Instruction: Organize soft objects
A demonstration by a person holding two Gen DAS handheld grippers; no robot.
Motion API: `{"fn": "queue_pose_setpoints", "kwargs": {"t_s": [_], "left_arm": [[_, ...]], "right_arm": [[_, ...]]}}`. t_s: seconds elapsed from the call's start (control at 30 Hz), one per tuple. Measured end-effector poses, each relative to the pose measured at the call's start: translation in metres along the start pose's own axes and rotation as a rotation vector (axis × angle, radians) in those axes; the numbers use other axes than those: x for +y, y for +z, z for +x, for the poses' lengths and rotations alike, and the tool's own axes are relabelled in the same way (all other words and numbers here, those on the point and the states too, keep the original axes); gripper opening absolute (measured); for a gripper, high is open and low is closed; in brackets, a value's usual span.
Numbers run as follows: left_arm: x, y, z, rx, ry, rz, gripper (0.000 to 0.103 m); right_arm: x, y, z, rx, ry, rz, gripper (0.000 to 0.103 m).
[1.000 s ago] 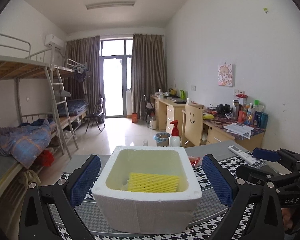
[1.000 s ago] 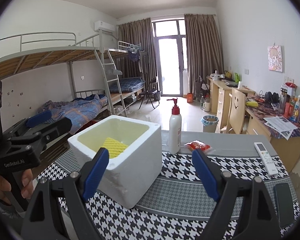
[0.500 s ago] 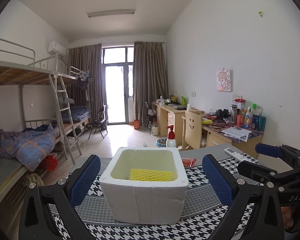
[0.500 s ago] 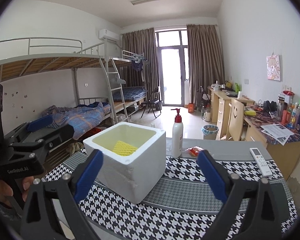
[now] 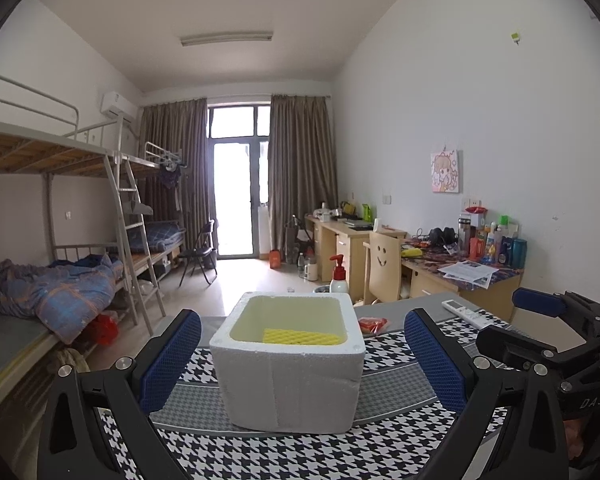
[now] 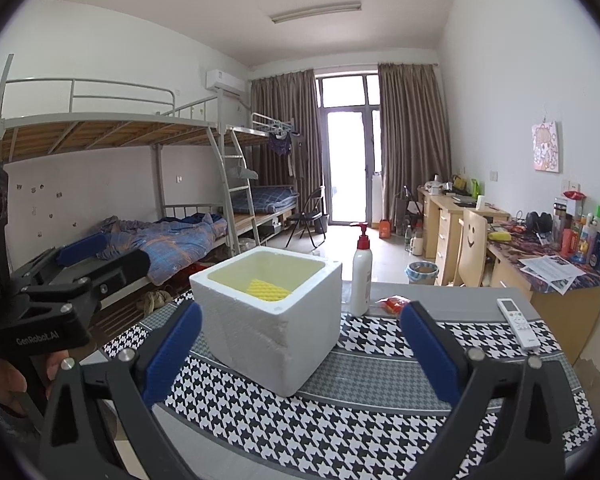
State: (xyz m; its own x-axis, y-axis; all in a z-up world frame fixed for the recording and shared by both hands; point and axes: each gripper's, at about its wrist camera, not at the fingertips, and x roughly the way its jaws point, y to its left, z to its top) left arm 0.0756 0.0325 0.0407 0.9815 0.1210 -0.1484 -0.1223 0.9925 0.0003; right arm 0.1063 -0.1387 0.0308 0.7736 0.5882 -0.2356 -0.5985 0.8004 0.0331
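A: Nearest first. Left gripper (image 5: pixel 302 354)?
B: Jaws wide apart, blue pads clear of everything, nothing between them. The foam box (image 5: pixel 290 364) sits beyond the tips, not touched.

A: Right gripper (image 6: pixel 300 348)?
B: Jaws have just been opening and now stand at full spread. Nothing held; the box corner shows beyond the gap, free of both pads.

A: The soft item?
B: Yellow foam net (image 5: pixel 300 337) lies on the floor of the box, toward the right wall in the left wrist view. In the right wrist view only part of it shows above the rim.

A: Surface?
B: Houndstooth cloth (image 6: pixel 380 408) with grey bands, on a grey table (image 6: pixel 452 300). Box stands upright on the cloth.

A: Behind the box?
B: White pump bottle (image 6: pixel 360 276) with a red top, upright, just beside the box's far right. Near it, a small red packet (image 6: pixel 394 305). White remote (image 6: pixel 518 322) well to the right.

A: Farther off?
B: Bunk beds (image 6: pixel 140 140) on the left wall, desks (image 6: pixel 452 216) on the right, curtained glass door (image 6: pixel 346 168) at the end.
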Motion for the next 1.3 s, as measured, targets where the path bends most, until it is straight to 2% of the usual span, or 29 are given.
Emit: {"fn": "queue_pose_setpoints", "kwargs": {"t_s": [0.23,0.87,1.3], "left_arm": [[-0.004,-0.010,-0.015,-0.019,-0.011,0.008,0.102],[-0.007,-0.037,-0.021,0.015,0.011,-0.001,0.102],[-0.006,-0.048,-0.035,0.000,0.014,-0.008,0.102]], "right_arm": [[0.000,-0.006,-0.009,-0.014,-0.019,0.018,0.101],[0.007,-0.039,-0.019,-0.009,-0.066,0.013,0.101],[0.017,-0.050,-0.027,-0.015,-0.042,0.015,0.101]]}}
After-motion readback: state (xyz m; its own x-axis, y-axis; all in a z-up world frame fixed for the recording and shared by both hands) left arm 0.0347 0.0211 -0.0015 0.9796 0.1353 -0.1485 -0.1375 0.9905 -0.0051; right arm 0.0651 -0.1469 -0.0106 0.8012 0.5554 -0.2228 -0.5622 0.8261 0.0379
